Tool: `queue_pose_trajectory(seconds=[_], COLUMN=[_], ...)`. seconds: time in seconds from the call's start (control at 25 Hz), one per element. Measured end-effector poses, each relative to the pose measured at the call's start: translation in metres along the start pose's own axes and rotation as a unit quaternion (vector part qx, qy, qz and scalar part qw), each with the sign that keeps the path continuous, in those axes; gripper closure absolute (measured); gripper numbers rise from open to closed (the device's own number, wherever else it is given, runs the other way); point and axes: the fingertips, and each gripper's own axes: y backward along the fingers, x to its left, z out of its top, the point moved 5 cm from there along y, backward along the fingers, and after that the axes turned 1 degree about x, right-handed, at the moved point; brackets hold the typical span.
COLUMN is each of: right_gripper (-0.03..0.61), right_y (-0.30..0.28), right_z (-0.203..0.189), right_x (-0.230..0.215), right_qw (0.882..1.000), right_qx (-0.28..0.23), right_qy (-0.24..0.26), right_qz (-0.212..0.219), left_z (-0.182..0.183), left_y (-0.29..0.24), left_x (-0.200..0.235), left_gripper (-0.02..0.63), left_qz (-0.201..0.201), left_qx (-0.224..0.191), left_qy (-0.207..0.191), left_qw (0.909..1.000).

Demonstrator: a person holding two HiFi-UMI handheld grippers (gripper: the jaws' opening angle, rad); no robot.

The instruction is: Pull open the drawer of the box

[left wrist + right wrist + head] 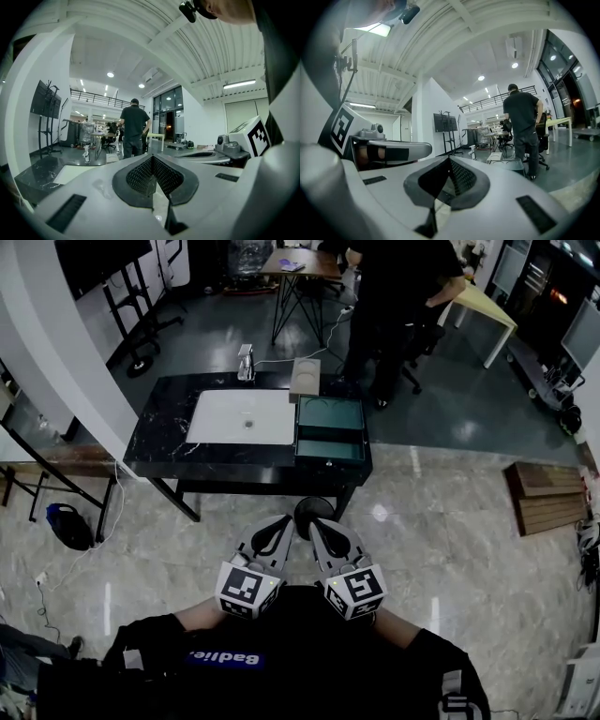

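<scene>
Left gripper (283,521) and right gripper (315,524) are both clenched, empty, tips side by side. Green drawer box (330,431) sits on the black table (159,442), just beside the white basin (242,416), well apart from both.

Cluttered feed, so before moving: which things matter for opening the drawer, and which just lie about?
Job: green rectangular box with drawer; left gripper; right gripper, both shut.
Lying about: white rectangular basin; small beige box; round black stool.

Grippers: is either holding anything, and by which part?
Nothing is held: left gripper and right gripper are both shut and empty, away from the green box.
</scene>
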Motion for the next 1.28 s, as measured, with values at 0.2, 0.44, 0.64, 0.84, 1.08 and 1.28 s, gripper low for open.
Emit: queue_pose_trajectory(seconds=[0.2,0.44,0.64,0.84,1.08,1.28], right_gripper=[0.577,0.577,0.577,0.577,0.577,0.577], right_y=[-0.003,-0.008,-0.01,-0.011,-0.01,-0.009], right_z=[-0.004,-0.006,-0.008,-0.007,-0.005,-0.004], right_x=[0.001,0.003,0.001,0.003,0.0,0.0], right_qw=[1.0,1.0,0.999,0.999,1.0,0.999], right_qx=[-0.002,-0.005,-0.006,-0.004,-0.007,-0.009], right_qy=[0.013,0.03,0.032,0.032,0.031,0.031], right_qz=[-0.002,-0.001,0.001,0.007,0.002,0.003], left_z=[0.002,-0.001,-0.003,-0.002,0.0,0.001], left_y=[0.001,0.0,-0.002,-0.001,-0.002,-0.003], left_x=[-0.005,-0.006,-0.003,-0.001,0.0,-0.002], left_gripper=[0.621,0.621,0.621,0.621,0.621,0.621], left_qz=[-0.004,-0.009,-0.006,-0.004,-0.004,-0.006], left_qx=[0.001,0.011,0.01,0.011,0.006,0.006], left_qy=[-0.004,-0.017,-0.02,-0.019,-0.022,-0.019], left_qw=[1.0,0.9998,0.9997,0.9998,0.9997,0.9998])
